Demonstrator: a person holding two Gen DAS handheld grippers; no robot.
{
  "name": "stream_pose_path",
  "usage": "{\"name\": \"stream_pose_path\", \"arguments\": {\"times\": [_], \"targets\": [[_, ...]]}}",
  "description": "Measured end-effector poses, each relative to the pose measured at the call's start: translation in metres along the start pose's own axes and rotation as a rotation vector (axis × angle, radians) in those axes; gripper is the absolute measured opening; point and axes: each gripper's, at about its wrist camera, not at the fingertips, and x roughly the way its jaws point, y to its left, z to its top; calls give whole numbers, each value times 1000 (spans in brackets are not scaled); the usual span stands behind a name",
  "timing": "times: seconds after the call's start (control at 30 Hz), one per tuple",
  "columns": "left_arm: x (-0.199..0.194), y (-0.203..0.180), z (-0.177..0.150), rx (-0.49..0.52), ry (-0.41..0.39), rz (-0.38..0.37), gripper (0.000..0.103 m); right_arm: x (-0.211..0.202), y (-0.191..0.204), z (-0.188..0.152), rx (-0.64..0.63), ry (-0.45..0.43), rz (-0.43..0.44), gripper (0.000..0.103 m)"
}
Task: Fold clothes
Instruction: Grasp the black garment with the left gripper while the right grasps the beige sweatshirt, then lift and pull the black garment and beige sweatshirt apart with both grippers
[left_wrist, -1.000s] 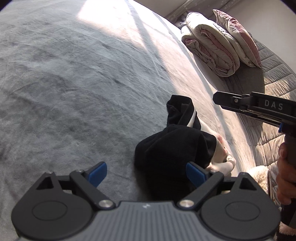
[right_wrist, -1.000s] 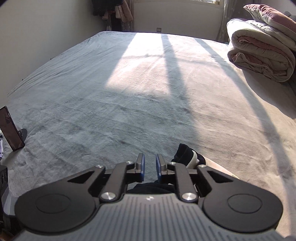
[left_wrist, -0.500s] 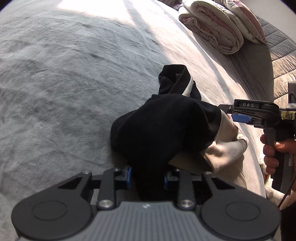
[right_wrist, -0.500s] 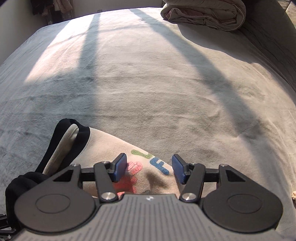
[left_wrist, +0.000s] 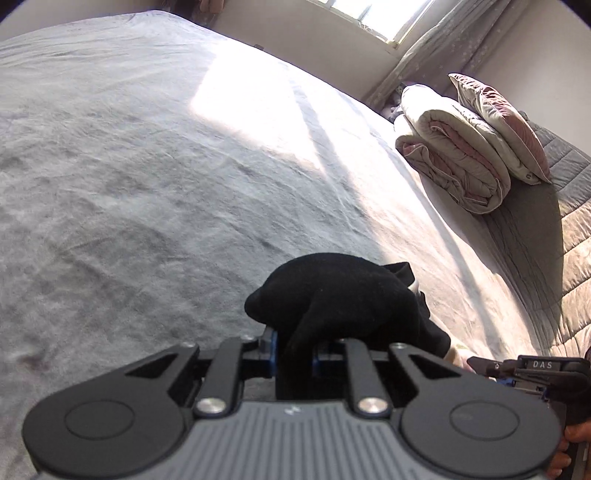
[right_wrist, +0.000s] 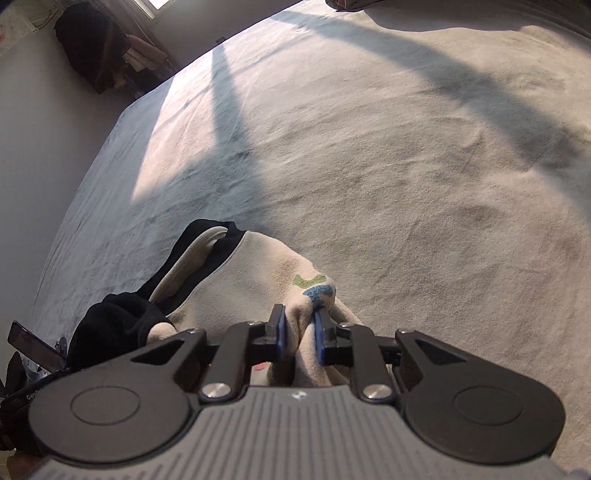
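Note:
A crumpled garment lies at the near edge of the grey bed (left_wrist: 147, 184). It has a black sleeve (left_wrist: 340, 295) and a cream body (right_wrist: 266, 273) with coloured embroidered letters and a black-trimmed collar (right_wrist: 207, 243). My left gripper (left_wrist: 293, 350) is shut on a bunch of the black fabric, which bulges up over the fingers. My right gripper (right_wrist: 299, 332) is shut on a fold of the cream fabric beside the blue and green letters. In the left wrist view the right gripper (left_wrist: 532, 369) shows at the lower right, held by a hand (left_wrist: 576, 435).
A folded beige and pink duvet (left_wrist: 454, 155) with a pillow (left_wrist: 498, 122) on it sits at the head of the bed beside a quilted headboard (left_wrist: 569, 229). Dark clothes (right_wrist: 96, 55) hang in the far corner. A phone (right_wrist: 33, 347) stands at the bed's left edge.
The left gripper closed on the black sleeve and lifted it. The right gripper, open half a second ago over the cream body, has shut on the fabric by the letters.

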Motion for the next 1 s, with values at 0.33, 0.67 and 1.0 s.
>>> {"name": "stream_pose_path", "arguments": {"times": [0.33,0.67,1.0], "targets": [[-16,37,28,-38,-65,177,19,-4,96,-25,-161,-33,184,17],[-24,54,31,-123,-19,73,56,41,162,-81,-301,144,324,17],[-7,32,19,-20,59,-18,66,69,169,-111,-343,206,277,18]]}}
